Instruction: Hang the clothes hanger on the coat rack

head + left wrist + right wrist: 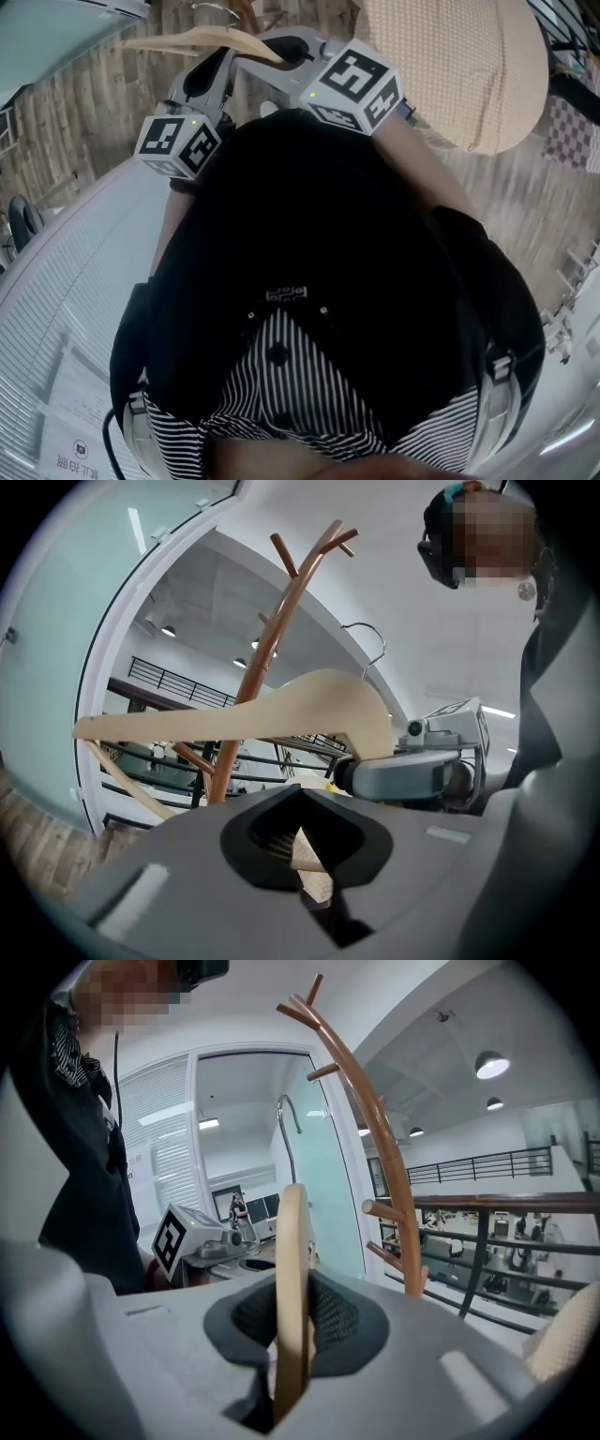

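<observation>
Both grippers hold the pale wooden clothes hanger (234, 719) up in the air. The left gripper (302, 841) has its jaws closed on a bit of the pale wood low down on the hanger. The right gripper (292, 1326) is clamped on the hanger too, near one end. From there the wood looks like a thin edge going away from it. The thin metal hook (382, 644) stands up from the middle of the hanger and is not on any peg.

The brown wooden coat rack (272, 658) stands past the hanger. Seen from the left gripper, the hanger lies sideways with its long way across. The rack is behind it, a little to the left of the hook. Seen from the right gripper, the rack is off to the right of the hook. The short pegs (322, 1072) at the top of the rack sit higher than the hook in both gripper views.

I think the hook must go up and over to a peg, then down onto it. I cannot tell which gripper is closer to the rack
</observation>
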`<state>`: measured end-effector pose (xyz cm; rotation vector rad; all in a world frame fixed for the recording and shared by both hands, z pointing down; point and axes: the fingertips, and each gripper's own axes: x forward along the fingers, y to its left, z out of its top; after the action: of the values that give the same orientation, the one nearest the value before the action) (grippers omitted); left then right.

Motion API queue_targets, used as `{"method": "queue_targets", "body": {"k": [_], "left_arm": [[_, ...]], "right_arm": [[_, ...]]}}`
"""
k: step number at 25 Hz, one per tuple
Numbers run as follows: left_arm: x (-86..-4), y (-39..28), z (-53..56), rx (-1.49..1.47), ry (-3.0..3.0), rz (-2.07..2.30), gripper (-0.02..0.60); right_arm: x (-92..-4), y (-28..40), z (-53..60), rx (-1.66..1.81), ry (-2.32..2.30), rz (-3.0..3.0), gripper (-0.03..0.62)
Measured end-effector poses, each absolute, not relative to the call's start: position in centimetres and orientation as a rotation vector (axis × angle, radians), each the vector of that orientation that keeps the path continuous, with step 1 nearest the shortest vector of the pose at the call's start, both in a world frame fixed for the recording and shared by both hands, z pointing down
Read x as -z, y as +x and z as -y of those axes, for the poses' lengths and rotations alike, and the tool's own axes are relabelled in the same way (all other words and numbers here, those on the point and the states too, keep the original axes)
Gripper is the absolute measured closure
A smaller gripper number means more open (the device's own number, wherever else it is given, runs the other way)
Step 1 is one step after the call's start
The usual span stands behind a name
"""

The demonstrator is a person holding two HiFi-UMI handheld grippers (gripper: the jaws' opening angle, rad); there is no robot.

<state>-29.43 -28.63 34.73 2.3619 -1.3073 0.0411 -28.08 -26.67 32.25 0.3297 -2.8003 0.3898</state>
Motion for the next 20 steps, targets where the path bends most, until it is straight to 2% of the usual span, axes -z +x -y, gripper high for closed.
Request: {"method": "queue_targets", "body": {"k": [20], "left_arm": [[-37.1,-29.6,31.8,-0.031,2.248,1.3,0.577]], "right_arm": [[-36.3,-28.3,31.8,-0.47,0.186,2.685,0.542]]}}
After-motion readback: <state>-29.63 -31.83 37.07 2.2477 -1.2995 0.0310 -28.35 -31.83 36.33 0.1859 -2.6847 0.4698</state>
